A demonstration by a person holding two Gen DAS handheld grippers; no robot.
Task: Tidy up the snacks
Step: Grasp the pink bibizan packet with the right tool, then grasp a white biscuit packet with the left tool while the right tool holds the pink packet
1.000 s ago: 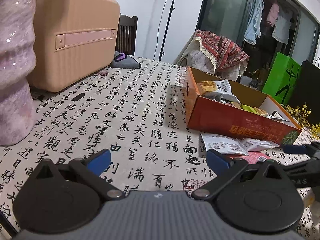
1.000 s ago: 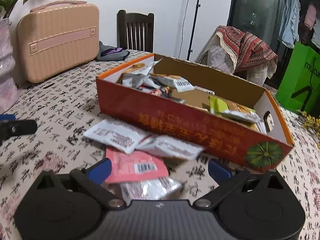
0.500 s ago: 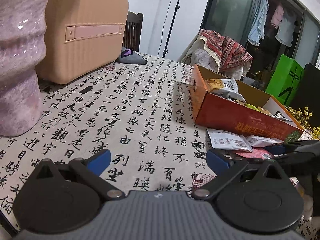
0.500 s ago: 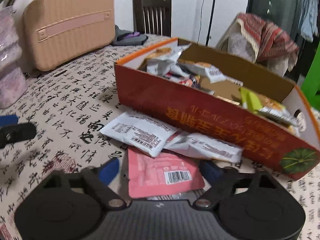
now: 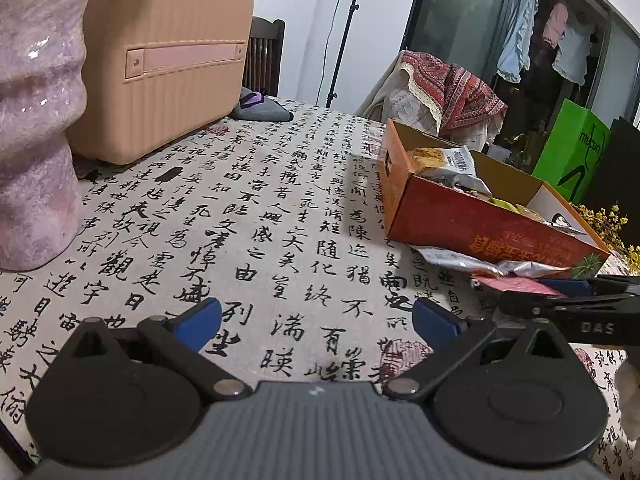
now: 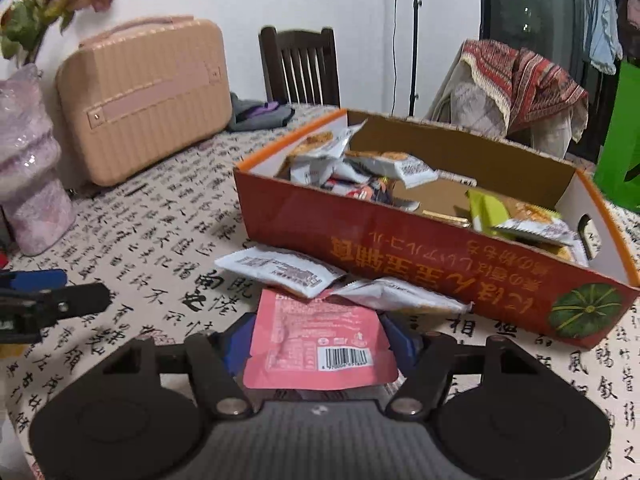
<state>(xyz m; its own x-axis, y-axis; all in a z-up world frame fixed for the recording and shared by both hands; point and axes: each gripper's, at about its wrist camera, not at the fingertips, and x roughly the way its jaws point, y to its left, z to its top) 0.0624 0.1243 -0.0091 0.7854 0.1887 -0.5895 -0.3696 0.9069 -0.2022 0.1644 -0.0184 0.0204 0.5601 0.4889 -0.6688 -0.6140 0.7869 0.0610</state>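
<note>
Black linkage arms, blue fingers (image 5: 198, 322), grey ribbed body, silver pivot screws

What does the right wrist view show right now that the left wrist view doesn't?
Only the right wrist view shows the right claw closed around the pink packet, the barcode on it, and the flowers above the vase. Only the left wrist view shows the left claw wide open over bare tablecloth, holding nothing. Both show the orange box with snacks inside, white packets lying against its front wall, the peach case and the chair.
</note>
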